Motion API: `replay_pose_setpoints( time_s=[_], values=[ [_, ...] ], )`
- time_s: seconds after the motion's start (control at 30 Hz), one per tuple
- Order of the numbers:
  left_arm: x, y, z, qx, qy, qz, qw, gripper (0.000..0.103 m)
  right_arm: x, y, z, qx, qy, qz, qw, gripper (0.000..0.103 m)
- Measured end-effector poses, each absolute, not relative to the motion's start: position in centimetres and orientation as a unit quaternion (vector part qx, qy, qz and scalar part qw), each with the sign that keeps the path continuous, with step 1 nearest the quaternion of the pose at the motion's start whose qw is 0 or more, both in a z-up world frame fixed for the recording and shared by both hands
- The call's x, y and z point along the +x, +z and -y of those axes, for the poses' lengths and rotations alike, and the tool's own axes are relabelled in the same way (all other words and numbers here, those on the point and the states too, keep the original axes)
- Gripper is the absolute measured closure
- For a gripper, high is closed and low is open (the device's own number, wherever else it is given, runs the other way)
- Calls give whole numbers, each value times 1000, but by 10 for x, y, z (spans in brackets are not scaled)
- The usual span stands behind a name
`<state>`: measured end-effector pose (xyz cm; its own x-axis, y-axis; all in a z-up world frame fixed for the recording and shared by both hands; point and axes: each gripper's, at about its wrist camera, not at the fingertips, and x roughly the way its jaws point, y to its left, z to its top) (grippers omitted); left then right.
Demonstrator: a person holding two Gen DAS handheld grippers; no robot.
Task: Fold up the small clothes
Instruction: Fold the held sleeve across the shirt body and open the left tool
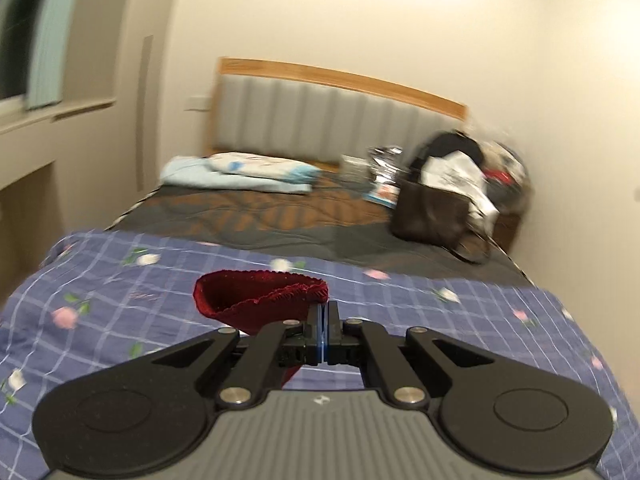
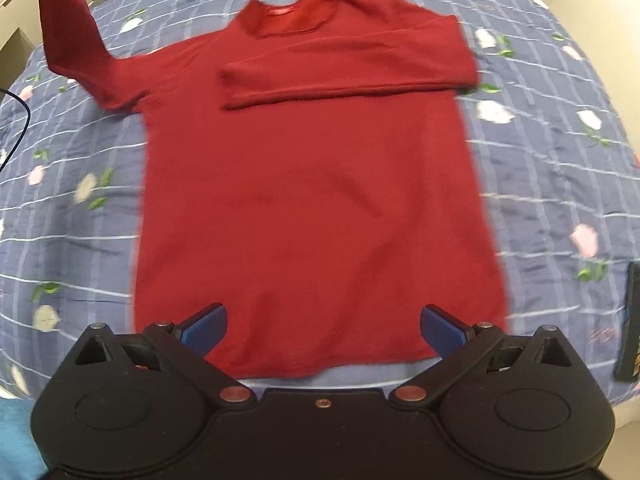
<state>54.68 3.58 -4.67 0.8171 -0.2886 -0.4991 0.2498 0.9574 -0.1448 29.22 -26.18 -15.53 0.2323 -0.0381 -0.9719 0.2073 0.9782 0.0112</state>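
Two views were given, and each showed different things. Only the right wrist view showed the whole red sweater [image 2: 316, 184], laid flat on the blue flowered bedspread [image 2: 560, 152], one sleeve folded across its chest. The right claw [image 2: 323, 330] was wide open and empty. Only the left wrist view showed the left claw [image 1: 323, 312] pinched shut on the sleeve cuff [image 1: 260, 294], with a headboard [image 1: 320, 120] and brown bag [image 1: 432, 216] behind. No writing could be read.

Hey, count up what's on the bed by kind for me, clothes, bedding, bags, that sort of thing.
Red sweaters: 1, sweater, one sleeve pinched in the left gripper
Floral quilts: 1, quilt
Folded light blankets: 1, blanket
Brown bags: 1, bag
Total: 4
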Motion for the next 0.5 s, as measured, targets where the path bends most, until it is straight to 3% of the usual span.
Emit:
replay_pose_setpoints(
  time_s=[0.2,0.5],
  values=[
    [522,-72,79,3,-184,-287,940,103,273,-159,334,76,-106,-615,777,1],
    [496,-164,207,58,-235,-357,902,103,234,-168,396,86,-155,-627,759,1]
  ],
)
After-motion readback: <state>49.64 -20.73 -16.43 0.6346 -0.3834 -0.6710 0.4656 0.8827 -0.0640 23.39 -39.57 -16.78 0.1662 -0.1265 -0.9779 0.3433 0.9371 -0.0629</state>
